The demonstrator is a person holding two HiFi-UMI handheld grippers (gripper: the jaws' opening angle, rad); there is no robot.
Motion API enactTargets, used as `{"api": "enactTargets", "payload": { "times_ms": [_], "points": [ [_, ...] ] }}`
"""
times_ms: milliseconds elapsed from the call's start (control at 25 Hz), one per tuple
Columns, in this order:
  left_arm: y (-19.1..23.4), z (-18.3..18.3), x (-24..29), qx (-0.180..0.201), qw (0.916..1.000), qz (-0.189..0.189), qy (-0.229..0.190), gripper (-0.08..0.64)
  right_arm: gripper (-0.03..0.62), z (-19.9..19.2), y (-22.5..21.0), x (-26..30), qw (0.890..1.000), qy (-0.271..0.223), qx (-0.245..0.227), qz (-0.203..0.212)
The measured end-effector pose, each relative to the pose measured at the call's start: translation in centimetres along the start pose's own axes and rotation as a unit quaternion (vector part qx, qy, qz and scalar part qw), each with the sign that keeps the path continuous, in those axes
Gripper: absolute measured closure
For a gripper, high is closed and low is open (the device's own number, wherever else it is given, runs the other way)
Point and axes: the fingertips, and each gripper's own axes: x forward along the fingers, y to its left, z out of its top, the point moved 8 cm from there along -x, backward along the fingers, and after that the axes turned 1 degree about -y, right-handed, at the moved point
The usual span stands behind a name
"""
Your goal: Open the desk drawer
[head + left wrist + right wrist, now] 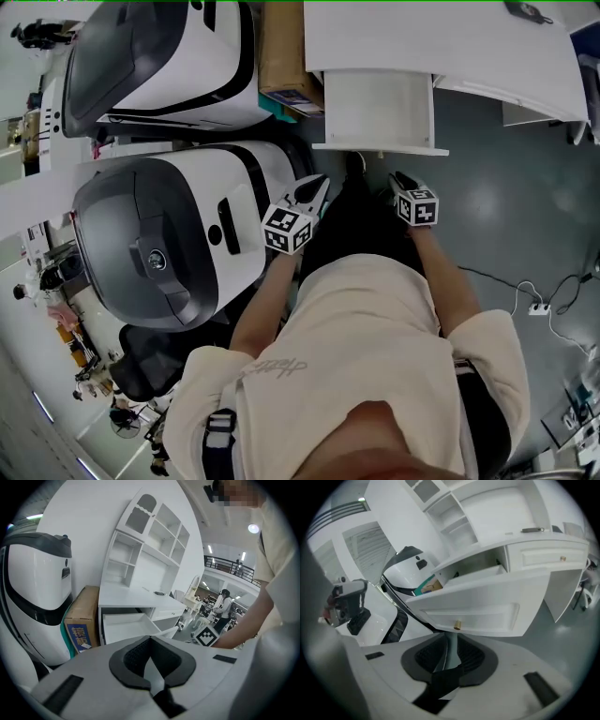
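The white desk (441, 37) has its drawer (380, 108) pulled out, and the inside shows bare. In the right gripper view the drawer front (487, 613) fills the middle, with its small brass knob (457, 625) just beyond my right gripper (449, 637). That gripper's jaws stand a narrow slit apart with nothing between them. In the head view the right gripper (397, 178) hangs below the drawer's front edge. My left gripper (319, 185) hovers beside it to the left, empty, pads meeting at the tip (150, 639). The open drawer (129, 625) lies ahead of it.
Two large white-and-black machines (159, 56) (169, 234) crowd the left side. A cardboard box (281, 47) stands between the upper one and the desk. A shelf hutch (150, 541) sits on the desk. Cables and a power strip (539, 307) lie on the grey floor at right.
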Motion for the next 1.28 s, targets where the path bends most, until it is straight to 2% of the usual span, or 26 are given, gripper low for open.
{"api": "enactTargets", "payload": {
  "times_ms": [240, 320, 520, 640, 760, 840, 1000, 1080, 1280],
  "points": [
    [0.5, 1.5, 0.2, 0.023, 0.9997, -0.006, -0.008, 0.56, 0.511, 2.1, 0.9, -5.5, 0.996, -0.067, -0.056, 0.008],
    [0.4, 2.2, 0.5, 0.033, 0.9993, -0.015, -0.011, 0.56, 0.597, 2.9, 1.7, -7.2, 0.992, -0.097, -0.079, 0.006],
    [-1.5, 3.8, 1.2, 0.051, 0.9971, -0.053, -0.016, 0.56, 0.597, 4.8, 4.2, -12.6, 0.983, -0.151, -0.101, 0.002],
    [-1.9, 6.0, 1.1, 0.065, 0.995, -0.068, -0.033, 0.56, 0.597, 6.8, 5.5, -14.5, 0.981, -0.168, -0.098, 0.005],
    [-1.9, 8.0, -0.6, 0.105, 0.9911, -0.068, -0.046, 0.56, 0.598, 8.2, 7.7, -15.5, 0.98, -0.17, -0.097, 0.022],
    [-2.3, 9.0, -1.8, 0.127, 0.988, -0.07, -0.055, 0.56, 0.598, 9.2, 9.1, -16.5, 0.977, -0.173, -0.118, 0.028],
    [-2.4, 12.3, -3.7, 0.134, 0.9833, -0.078, -0.095, 0.56, 0.598, 12.9, 11.9, -18.4, 0.962, -0.215, -0.163, 0.033],
    [-2.6, 14.3, -4.6, 0.127, 0.981, -0.083, -0.121, 0.56, 0.598, 14.8, 13.1, -19.5, 0.954, -0.242, -0.174, 0.039],
    [-2.6, 18.9, -7.1, 0.105, 0.9715, -0.087, -0.194, 0.56, 0.6, 19.1, 15.5, -22.3, 0.937, -0.299, -0.168, 0.062]
  ]
}}
